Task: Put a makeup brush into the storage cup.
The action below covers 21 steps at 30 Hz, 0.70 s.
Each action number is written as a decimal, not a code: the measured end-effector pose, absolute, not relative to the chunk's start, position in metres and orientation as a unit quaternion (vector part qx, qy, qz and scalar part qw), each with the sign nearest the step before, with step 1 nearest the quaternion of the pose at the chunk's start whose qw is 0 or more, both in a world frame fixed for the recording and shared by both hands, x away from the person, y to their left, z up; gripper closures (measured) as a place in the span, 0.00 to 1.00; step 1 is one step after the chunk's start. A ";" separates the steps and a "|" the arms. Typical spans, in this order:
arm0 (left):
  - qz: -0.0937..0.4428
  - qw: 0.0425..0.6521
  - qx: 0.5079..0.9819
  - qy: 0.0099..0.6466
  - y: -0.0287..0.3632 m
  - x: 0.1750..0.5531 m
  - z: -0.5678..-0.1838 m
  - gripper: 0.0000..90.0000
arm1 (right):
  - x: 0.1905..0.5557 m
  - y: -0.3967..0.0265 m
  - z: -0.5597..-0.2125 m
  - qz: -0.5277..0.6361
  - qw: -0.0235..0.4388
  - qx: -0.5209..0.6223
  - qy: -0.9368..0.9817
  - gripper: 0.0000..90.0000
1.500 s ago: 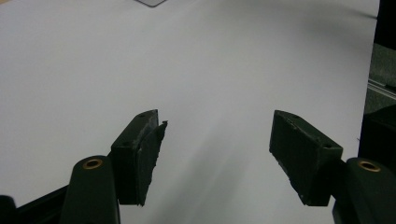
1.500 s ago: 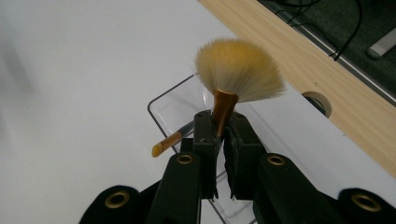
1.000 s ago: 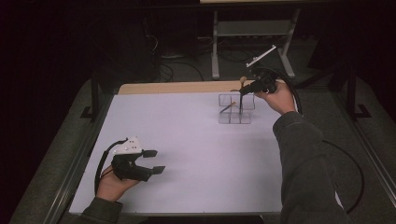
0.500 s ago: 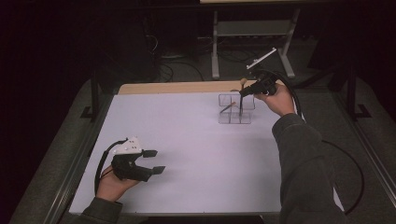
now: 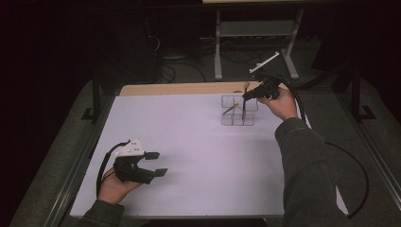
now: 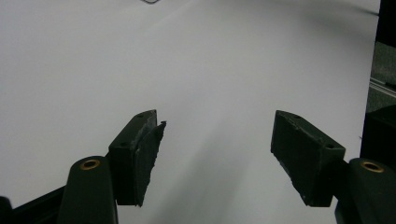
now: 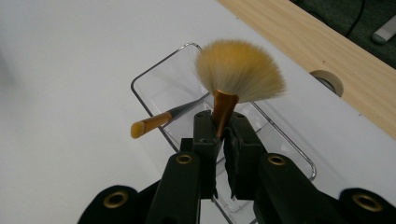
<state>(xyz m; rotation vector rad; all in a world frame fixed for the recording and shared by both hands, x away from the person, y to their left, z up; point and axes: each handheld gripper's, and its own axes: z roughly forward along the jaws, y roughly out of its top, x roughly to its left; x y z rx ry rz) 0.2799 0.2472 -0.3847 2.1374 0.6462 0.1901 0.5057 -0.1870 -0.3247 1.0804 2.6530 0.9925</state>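
Up at about one o'clock on the white table (image 5: 198, 156), the right gripper (image 5: 246, 96) is clamped on a fan brush (image 7: 239, 70), its jaws pinching the copper ferrule just below the pale, spread bristles. In the right gripper view the jaws cover the handle below that ferrule, so how deep it reaches into the clear organizer (image 7: 154, 74) cannot be told; in the high view it is a thin dark line standing nearly upright in the compartments (image 5: 239, 116). A smaller brush (image 7: 156, 121) leans in the organizer with its tan tip out over the rim toward nine o'clock; its lower end blurs behind the clear wall. Which compartment holds either brush is hard to make out. The organizer's near corner is cut off by the jaws.

Down at seven o'clock, well apart, the left gripper (image 5: 156, 163) rests in the person's hand with jaws wide and nothing between them, over bare tabletop.
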 end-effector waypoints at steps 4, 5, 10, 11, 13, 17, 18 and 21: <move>0.077 0.435 0.859 0.260 0.248 0.280 -0.385 0.35 | 0.507 -0.185 -0.326 0.330 0.056 0.357 0.872 0.83; 0.077 0.435 0.859 0.260 0.248 0.280 -0.385 0.35 | 0.506 -0.185 -0.326 0.331 0.054 0.358 0.871 0.83; 0.079 0.431 0.862 0.255 0.248 0.280 -0.384 0.35 | 0.505 -0.187 -0.326 0.333 0.052 0.362 0.869 0.78; 0.079 0.430 0.862 0.255 0.248 0.280 -0.384 0.35 | 0.504 -0.188 -0.326 0.337 0.052 0.365 0.866 0.78; 0.080 0.429 0.863 0.255 0.247 0.280 -0.384 0.35 | 0.501 -0.189 -0.327 0.340 0.050 0.367 0.864 0.78; 0.079 0.429 0.863 0.255 0.247 0.280 -0.384 0.35 | 0.496 -0.194 -0.328 0.346 0.050 0.369 0.861 0.76; 0.080 0.429 0.863 0.255 0.247 0.280 -0.384 0.35 | 0.495 -0.195 -0.328 0.348 0.050 0.370 0.860 0.76; 0.079 0.431 0.861 0.257 0.247 0.280 -0.384 0.35 | 0.490 -0.200 -0.329 0.356 0.051 0.369 0.857 0.75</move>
